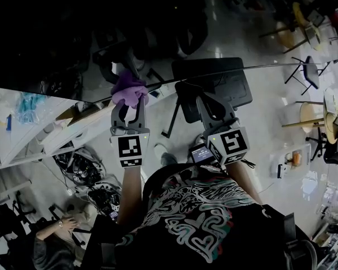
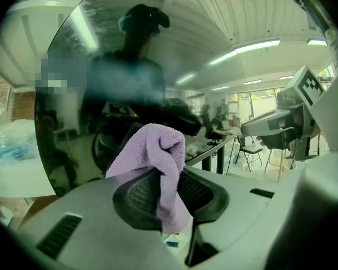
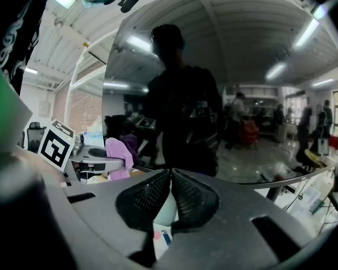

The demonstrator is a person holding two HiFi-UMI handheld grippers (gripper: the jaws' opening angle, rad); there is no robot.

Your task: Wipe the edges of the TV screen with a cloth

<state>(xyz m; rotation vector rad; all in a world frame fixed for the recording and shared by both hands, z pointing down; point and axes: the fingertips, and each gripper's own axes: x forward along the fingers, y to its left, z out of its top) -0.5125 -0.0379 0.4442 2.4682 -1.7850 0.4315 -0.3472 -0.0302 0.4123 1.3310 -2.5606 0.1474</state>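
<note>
Jaws of the left gripper [image 2: 164, 191] pinch a purple cloth [image 2: 156, 151], whose bunched top sits at the lower edge of the dark TV screen [image 1: 50, 38]. Just beside it, the right gripper [image 3: 170, 176] holds its jaws pressed together, empty, facing the same reflective screen.

A black short-sleeved T-shirt [image 1: 197, 218] is worn, printed with swirling figures in white, teal and red. The left gripper [image 1: 128, 101] and the right gripper [image 1: 204, 97] are both built in grey plastic. Behind the jaws of each, a white cube is mounted, left [image 1: 130, 149] and right [image 1: 229, 144], marked with black square patterns. The jaws are faced with curved black pads [image 2: 141, 196] of fine mesh texture. Behind the jaws, a smooth grey housing [image 3: 225, 229] is seen. Dark oblong slots [image 2: 59, 235] are cut into it on either side.
</note>
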